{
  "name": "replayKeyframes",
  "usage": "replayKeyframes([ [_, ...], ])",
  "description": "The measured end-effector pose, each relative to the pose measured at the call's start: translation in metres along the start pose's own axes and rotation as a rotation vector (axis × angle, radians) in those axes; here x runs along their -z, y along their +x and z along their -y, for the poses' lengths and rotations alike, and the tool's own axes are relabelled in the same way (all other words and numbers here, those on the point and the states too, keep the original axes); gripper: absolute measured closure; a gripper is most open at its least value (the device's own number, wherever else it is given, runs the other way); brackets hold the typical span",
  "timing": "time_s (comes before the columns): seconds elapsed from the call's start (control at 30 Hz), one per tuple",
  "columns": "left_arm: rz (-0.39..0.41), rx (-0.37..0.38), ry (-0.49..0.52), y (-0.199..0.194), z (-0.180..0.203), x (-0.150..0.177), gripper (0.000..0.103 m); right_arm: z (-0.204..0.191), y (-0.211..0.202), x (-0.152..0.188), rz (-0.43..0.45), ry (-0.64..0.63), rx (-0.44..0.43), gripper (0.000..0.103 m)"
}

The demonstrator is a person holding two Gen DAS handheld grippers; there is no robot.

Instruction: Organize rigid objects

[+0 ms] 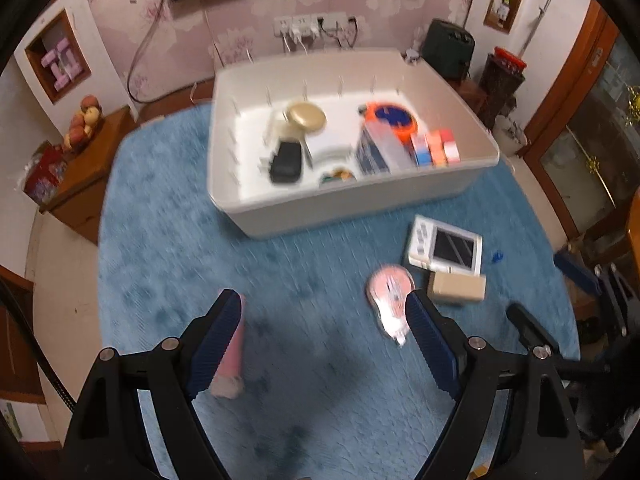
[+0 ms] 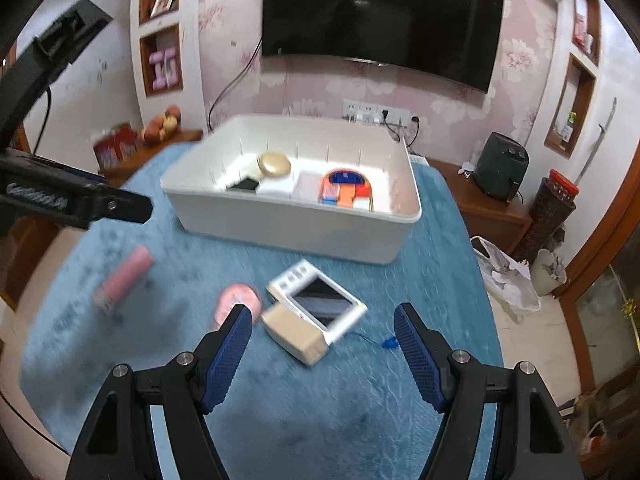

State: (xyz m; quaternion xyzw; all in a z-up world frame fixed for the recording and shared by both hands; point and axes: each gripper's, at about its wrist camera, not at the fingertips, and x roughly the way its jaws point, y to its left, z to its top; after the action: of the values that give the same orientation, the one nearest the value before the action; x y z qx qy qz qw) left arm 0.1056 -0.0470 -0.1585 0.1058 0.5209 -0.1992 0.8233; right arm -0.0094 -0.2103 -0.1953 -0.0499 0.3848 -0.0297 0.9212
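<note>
On the blue cloth point(image 1: 168, 240) lie a white device with a dark screen point(image 1: 444, 246) point(image 2: 320, 298), a beige box point(image 1: 456, 288) point(image 2: 294, 334), a pink mouse-shaped object point(image 1: 390, 304) point(image 2: 238, 300) and a pink tube point(image 1: 232, 344) point(image 2: 122, 276). My left gripper point(image 1: 324, 340) hangs open over the cloth. The tube is just outside its left finger and the pink mouse is by its right finger. My right gripper point(image 2: 323, 340) is open and empty above the cloth, with the beige box just ahead between its fingers. Both views are motion-blurred.
A white bin point(image 1: 360, 200) point(image 2: 296, 236) stands behind them, holding a gold-lidded jar point(image 1: 306, 118), a black item, an orange and blue disc point(image 1: 390, 118), boxes and coloured cubes. A small blue piece point(image 2: 389, 343) lies right of the device. Wooden cabinets flank the table.
</note>
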Motion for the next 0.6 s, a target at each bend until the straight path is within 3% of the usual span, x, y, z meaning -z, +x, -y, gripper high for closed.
replayKeyframes([
  [0.47, -0.123, 0.021, -0.004, 0.064, 0.023, 0.026, 0.017, -0.027, 0.057, 0.018, -0.019, -0.314, -0.003, 0.029],
  [0.53, -0.127, 0.020, -0.002, 0.067, 0.024, 0.027, 0.017, -0.028, 0.063, 0.019, -0.030, -0.337, -0.021, 0.033],
  [0.6, -0.131, 0.025, 0.000, 0.069, 0.025, 0.026, 0.017, -0.029, 0.068, 0.022, -0.053, -0.349, -0.042, 0.053],
])
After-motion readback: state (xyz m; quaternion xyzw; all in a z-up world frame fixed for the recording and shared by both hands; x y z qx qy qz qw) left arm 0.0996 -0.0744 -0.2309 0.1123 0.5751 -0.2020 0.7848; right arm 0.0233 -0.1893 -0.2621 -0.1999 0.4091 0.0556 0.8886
